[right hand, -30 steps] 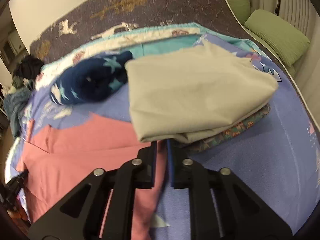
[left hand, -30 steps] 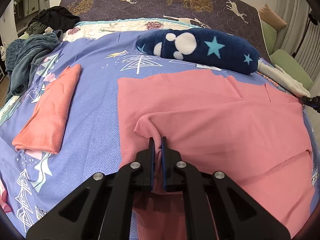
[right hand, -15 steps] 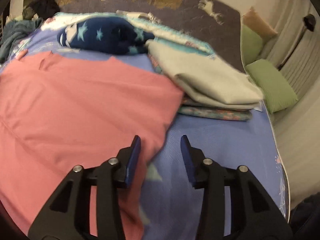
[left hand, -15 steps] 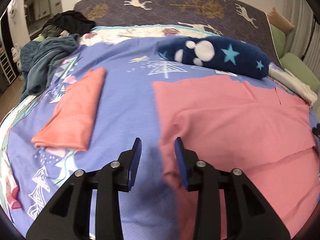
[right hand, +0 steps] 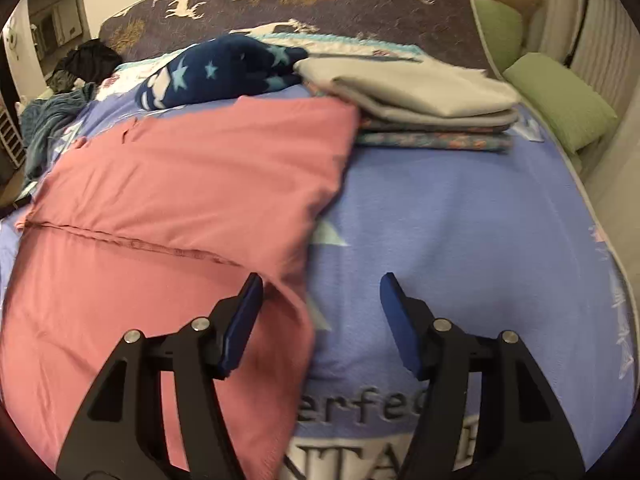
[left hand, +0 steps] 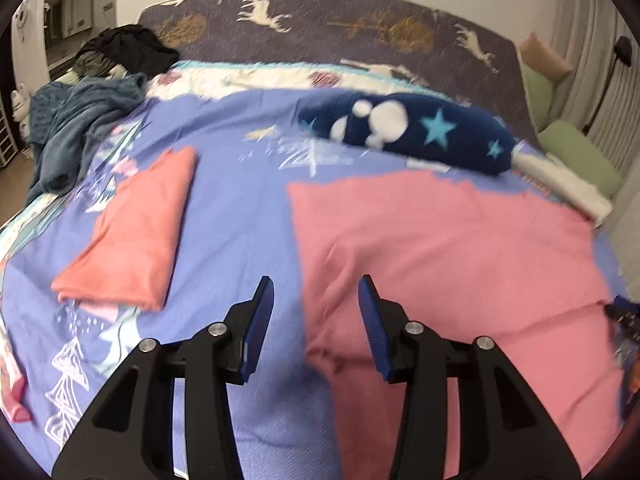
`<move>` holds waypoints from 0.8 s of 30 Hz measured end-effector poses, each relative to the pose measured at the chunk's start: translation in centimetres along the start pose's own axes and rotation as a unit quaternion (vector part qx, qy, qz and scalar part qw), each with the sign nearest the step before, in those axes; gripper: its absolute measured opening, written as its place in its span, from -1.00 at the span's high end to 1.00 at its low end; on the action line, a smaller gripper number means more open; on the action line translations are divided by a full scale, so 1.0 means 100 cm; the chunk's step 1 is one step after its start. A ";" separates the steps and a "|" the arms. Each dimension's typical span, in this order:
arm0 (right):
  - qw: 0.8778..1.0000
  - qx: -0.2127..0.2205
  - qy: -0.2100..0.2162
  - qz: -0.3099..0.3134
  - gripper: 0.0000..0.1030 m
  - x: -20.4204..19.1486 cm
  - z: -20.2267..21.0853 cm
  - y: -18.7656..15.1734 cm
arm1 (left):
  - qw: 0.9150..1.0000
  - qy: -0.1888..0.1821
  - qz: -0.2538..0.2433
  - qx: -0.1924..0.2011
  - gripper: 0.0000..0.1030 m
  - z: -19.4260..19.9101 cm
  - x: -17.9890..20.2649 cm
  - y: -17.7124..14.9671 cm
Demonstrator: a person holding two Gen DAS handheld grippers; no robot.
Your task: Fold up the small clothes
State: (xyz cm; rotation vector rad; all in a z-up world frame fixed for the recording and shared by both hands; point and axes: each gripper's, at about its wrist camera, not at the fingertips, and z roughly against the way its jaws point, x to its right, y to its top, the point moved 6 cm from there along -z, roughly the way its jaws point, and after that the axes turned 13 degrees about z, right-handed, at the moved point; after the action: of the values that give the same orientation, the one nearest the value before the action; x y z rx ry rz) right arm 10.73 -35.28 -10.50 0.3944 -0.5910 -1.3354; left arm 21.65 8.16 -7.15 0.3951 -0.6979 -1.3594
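A large pink garment point(left hand: 440, 248) lies spread on the blue bedspread point(left hand: 240, 208), its upper part folded down over the lower so that a hem seam point(right hand: 132, 244) runs across it. My left gripper point(left hand: 316, 300) hovers over the garment's left edge; its jaws are opening and hold nothing. My right gripper point(right hand: 320, 296) hangs over the garment's right edge point(right hand: 304, 280), jaws opening, with only the bedspread point(right hand: 460, 216) and the cloth edge below them. The tip of the right gripper point(left hand: 624, 312) shows at the right in the left wrist view.
A folded coral cloth point(left hand: 136, 232) lies to the left. A navy star-patterned fleece roll point(left hand: 412, 132) lies behind the garment. A stack of folded grey and patterned cloths point(right hand: 424, 108) sits at the back right. Dark clothes point(left hand: 80, 120) are heaped at the far left; green cushions point(right hand: 560, 108) line the right side.
Both grippers have let go of the pink garment and their jaws have spread. The right one has swung toward the near right edge; the left has drawn back a little.
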 end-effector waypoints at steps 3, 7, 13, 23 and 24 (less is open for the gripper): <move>1.000 0.006 0.005 -0.007 -0.21 0.001 0.007 -0.004 | 0.999 -0.010 -0.034 -0.020 0.41 -0.014 0.018 0.011; 1.000 0.006 0.012 -0.014 -0.25 -0.002 0.003 -0.011 | 0.993 0.042 -0.079 -0.072 0.95 -0.057 0.028 0.005; 0.999 0.007 0.015 -0.028 -0.33 0.000 -0.006 -0.021 | 0.981 0.157 -0.108 0.035 0.95 -0.034 0.016 0.021; 0.998 0.021 0.028 -0.060 -0.33 0.009 0.018 -0.041 | 0.998 0.005 -0.067 -0.013 0.06 0.033 -0.008 -0.053; 0.997 0.023 0.030 -0.061 -0.33 0.010 0.022 -0.043 | 0.997 -0.008 -0.073 -0.024 0.05 0.038 -0.007 -0.068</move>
State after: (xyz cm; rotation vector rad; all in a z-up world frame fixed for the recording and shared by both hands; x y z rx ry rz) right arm 6.12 -36.96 -11.15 0.5141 -0.5545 -1.4239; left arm 13.98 8.01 -8.82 0.4041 -0.6588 -1.5166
